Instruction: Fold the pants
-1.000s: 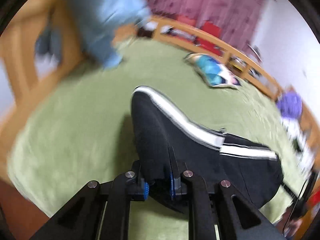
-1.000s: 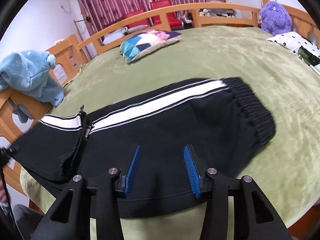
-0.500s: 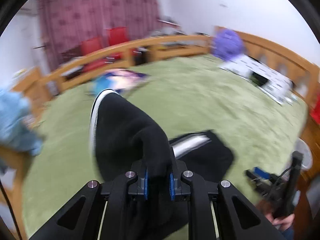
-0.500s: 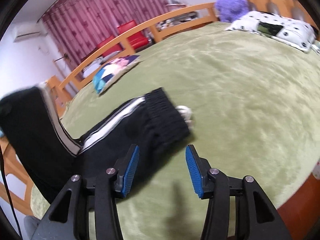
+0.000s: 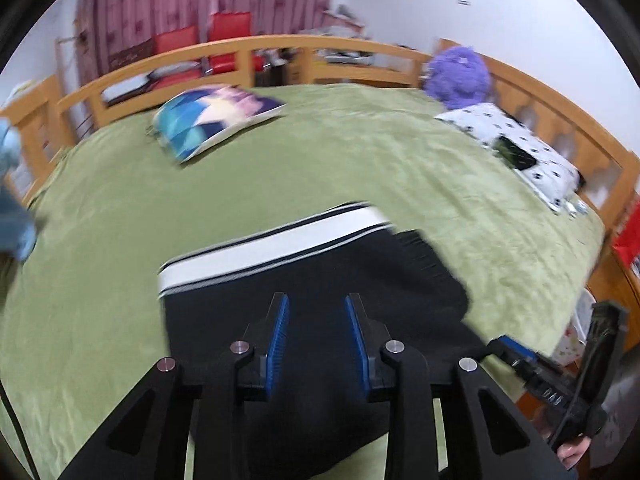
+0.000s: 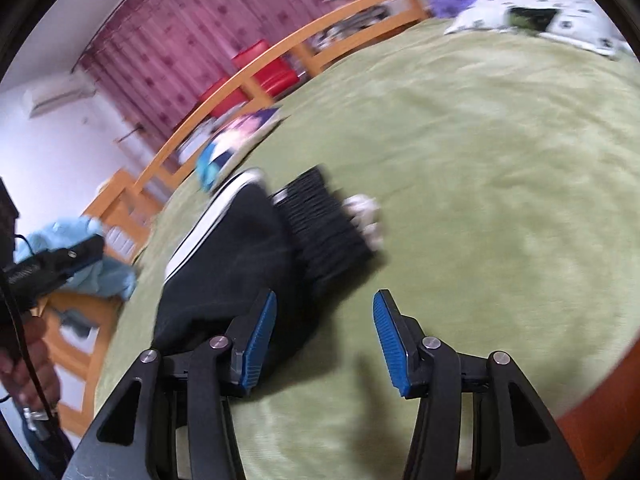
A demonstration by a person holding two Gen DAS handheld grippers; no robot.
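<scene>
The black pants [image 5: 320, 280] with a white side stripe lie folded over on the green bed cover [image 5: 320, 152]. My left gripper [image 5: 316, 328] is open and empty just above the black cloth. In the right wrist view the pants [image 6: 240, 248] lie left of centre with their ribbed waistband [image 6: 324, 220] towards the middle. My right gripper [image 6: 324, 332] is open and empty at the pants' near right edge, its left finger over the cloth. The other gripper [image 6: 52, 268] shows at the left edge.
A blue patterned cushion [image 5: 212, 116] lies at the back of the bed. A white spotted pillow [image 5: 516, 152] and a purple plush toy [image 5: 456, 72] sit at the right. A wooden rail [image 5: 280, 44] rings the bed. A light blue cloth [image 6: 92, 264] hangs on the left rail.
My left gripper carried one end of the pants over the other, let go and now stands open above the fold. My right gripper stayed open and shifted to the pants' right edge.
</scene>
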